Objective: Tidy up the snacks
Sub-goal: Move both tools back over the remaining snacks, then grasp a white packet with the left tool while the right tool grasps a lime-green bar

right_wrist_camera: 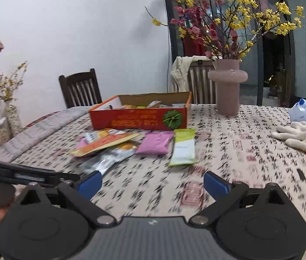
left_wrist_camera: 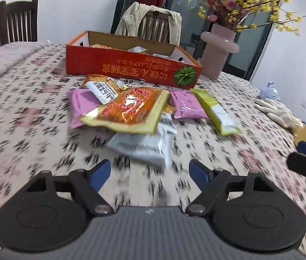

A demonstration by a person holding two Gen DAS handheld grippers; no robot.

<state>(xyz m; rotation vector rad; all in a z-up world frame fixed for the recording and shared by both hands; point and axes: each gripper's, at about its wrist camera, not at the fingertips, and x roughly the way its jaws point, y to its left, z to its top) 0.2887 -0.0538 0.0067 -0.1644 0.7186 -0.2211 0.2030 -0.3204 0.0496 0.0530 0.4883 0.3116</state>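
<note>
Two sets of tongs stand with their blue pads spread apart and nothing between them. The left tongs (left_wrist_camera: 149,172) sit low in the left wrist view, just short of a silver-white snack packet (left_wrist_camera: 146,145) at the near end of the snack pile. The right tongs (right_wrist_camera: 153,184) hover over bare patterned tablecloth on the surface (right_wrist_camera: 228,151), low in the right wrist view.

Above the silver packet lies an orange packet with a yellow border (left_wrist_camera: 129,110), its red print too blurred to read, overlapping two pink packets (left_wrist_camera: 187,106) and a white-striped wrapper (left_wrist_camera: 102,91). A lime-green and white bar (left_wrist_camera: 217,112) lies just right of the pile.

Behind the snacks stands an open red cardboard box (left_wrist_camera: 131,69) with more packets inside; yellow Japanese lettering runs upside down along its front, beside a green pumpkin picture. Upper right, a pink vase (left_wrist_camera: 217,52) holds yellow and pink blossoms. White gloves (right_wrist_camera: 300,136) lie at the right edge.
</note>
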